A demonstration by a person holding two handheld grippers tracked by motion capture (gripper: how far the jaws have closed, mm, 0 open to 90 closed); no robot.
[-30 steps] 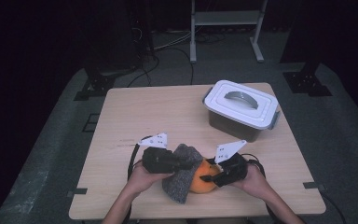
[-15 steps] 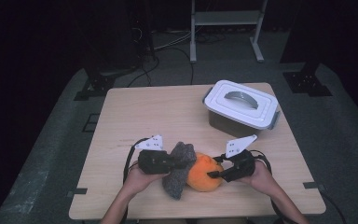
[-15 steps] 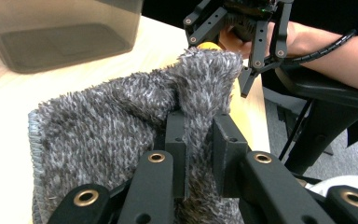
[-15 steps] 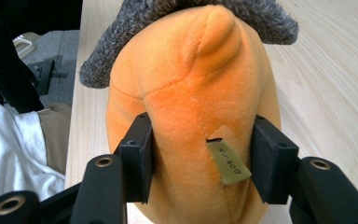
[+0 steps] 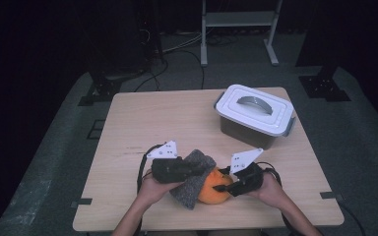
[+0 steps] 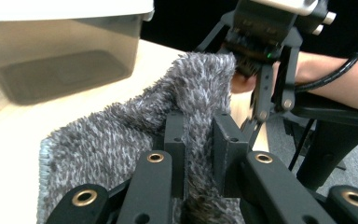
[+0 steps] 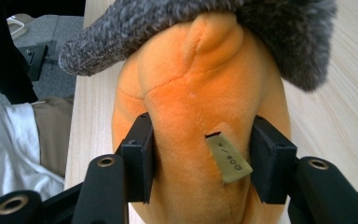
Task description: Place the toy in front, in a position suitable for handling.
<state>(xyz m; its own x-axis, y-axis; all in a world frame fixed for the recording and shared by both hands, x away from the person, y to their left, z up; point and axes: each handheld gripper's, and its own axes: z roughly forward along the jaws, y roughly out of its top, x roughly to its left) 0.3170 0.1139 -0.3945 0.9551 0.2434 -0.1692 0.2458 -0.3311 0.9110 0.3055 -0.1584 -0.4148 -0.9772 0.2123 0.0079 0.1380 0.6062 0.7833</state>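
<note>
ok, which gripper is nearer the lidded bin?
Right. The right gripper, clamped on the orange plush, sits below the bin; the left gripper, pinching the grey cloth, is further left.

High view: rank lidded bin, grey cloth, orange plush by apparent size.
1. lidded bin, clearly largest.
2. grey cloth.
3. orange plush.
The cloth covers part of the plush, so the last two are unsure.

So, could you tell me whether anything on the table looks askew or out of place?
Only mildly: the grey fuzzy cloth lies rumpled, draped half over the orange plush toy, one fold pinched in the left gripper. The lidded bin sits squarely, lid on. Nothing looks spilled or damaged.
</note>
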